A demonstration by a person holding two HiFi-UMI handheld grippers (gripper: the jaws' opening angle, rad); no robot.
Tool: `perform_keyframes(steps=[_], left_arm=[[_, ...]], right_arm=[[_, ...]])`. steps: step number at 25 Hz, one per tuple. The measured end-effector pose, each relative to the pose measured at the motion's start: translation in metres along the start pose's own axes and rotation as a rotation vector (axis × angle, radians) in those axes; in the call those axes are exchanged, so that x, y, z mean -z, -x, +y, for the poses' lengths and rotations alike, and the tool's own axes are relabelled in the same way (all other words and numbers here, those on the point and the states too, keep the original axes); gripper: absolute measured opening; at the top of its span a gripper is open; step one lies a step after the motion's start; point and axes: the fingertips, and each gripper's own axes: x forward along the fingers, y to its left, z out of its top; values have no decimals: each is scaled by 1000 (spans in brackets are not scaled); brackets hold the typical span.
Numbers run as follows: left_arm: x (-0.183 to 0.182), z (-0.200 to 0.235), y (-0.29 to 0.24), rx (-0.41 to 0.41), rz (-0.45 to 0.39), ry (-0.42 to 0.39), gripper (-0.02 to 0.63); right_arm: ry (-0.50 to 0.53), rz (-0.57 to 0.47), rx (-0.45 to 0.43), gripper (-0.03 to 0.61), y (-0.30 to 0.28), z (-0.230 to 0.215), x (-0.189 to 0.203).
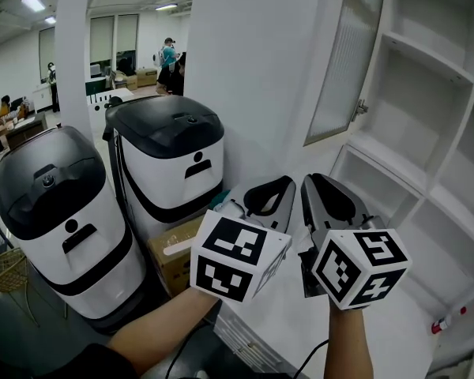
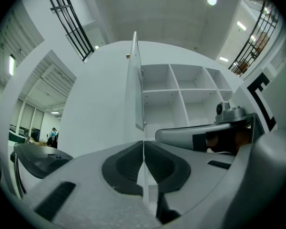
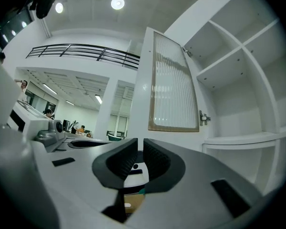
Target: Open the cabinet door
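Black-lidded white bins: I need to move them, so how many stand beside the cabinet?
2. One black-lidded white bin stands at the far left of the head view; the second stands behind it, nearer the open cabinet door. More may be hidden outside the frame.

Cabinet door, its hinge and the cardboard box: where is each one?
cabinet door (image 1: 344, 61): head view, on its ribbed glass panel.
hinge (image 3: 203, 118): right gripper view, on the metal bracket at the door's edge.
cardboard box (image 1: 171, 265): head view, on its brown side facing the camera.
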Motion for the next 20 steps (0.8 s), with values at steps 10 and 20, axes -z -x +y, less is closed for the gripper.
perform_keyframes(steps=[10, 20], left_arm=[[4, -70, -19, 46, 22, -4, 18], [6, -135, -27, 75, 46, 2, 18]], right_arm=[[-6, 18, 79, 29, 60, -51, 8], [-17, 44, 114, 20, 120, -86, 18]])
